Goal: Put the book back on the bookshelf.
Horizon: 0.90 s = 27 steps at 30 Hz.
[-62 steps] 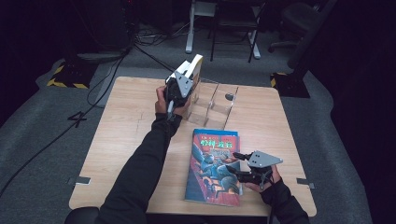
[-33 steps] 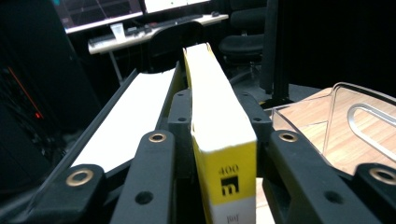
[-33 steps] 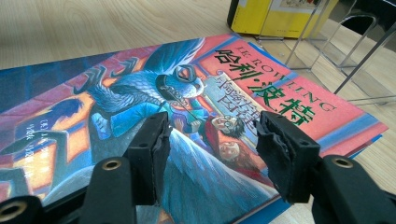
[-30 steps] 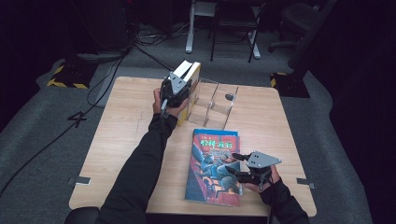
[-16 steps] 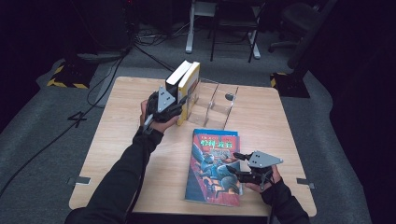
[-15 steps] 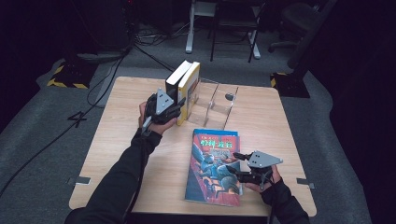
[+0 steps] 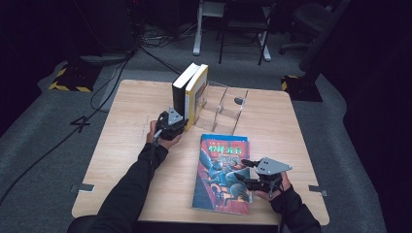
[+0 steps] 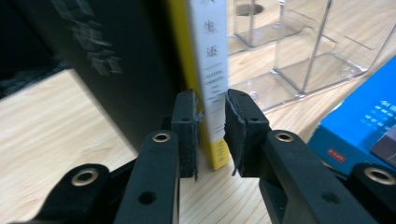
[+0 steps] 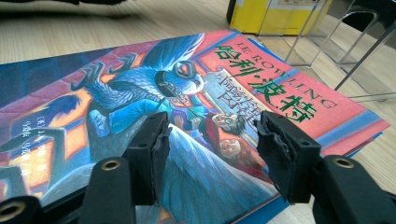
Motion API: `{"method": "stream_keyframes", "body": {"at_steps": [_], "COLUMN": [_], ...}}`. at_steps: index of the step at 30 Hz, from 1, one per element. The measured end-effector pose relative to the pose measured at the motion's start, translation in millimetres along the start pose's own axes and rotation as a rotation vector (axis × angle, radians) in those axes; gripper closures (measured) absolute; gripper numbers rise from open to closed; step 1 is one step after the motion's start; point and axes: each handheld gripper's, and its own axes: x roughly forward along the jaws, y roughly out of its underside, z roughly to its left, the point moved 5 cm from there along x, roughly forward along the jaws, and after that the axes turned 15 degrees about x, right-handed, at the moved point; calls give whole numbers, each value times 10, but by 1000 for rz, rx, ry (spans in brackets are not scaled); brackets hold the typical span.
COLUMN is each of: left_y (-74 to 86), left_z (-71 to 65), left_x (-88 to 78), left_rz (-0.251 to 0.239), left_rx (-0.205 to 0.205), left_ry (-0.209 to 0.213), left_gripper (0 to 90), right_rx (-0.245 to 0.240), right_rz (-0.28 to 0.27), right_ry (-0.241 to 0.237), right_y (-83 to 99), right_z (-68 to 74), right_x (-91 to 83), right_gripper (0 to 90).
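left gripper [image 8: 210, 133] just closing around yellow book [image 8: 210, 84] spine; contact unclear, top cut off.

Bare table [image 7: 121, 126] lies open at the frame's left for my claws; upright books [image 7: 190, 92], clear rack [image 7: 228, 104] and flat book [image 7: 223, 174] block centre.

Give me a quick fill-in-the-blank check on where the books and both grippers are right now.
1. The left gripper has its jaws around the spine of the ____ book.
2. Next to it stands a ____ book.
3. The right gripper hovers over the illustrated book, which lies ____ on the table.

Missing words: yellow; black; flat
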Motion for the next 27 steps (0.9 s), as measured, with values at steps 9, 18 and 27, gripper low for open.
{"method": "stream_keyframes", "body": {"at_steps": [9, 18, 27], "left_y": [-56, -29, 261], "left_z": [65, -70, -521], "left_x": [125, -86, -586], "left_rz": [20, 22, 89], "left_rx": [-66, -16, 140], "left_ry": [-16, 62, 257], "left_gripper": [731, 586, 424], "right_rx": [-3, 19, 134], "right_rz": [-2, 10, 133], "right_ry": [3, 2, -12], "right_y": [1, -14, 109], "right_z": [-8, -44, -109], "right_x": [-2, -70, -145], "right_gripper": [442, 418, 298]}}
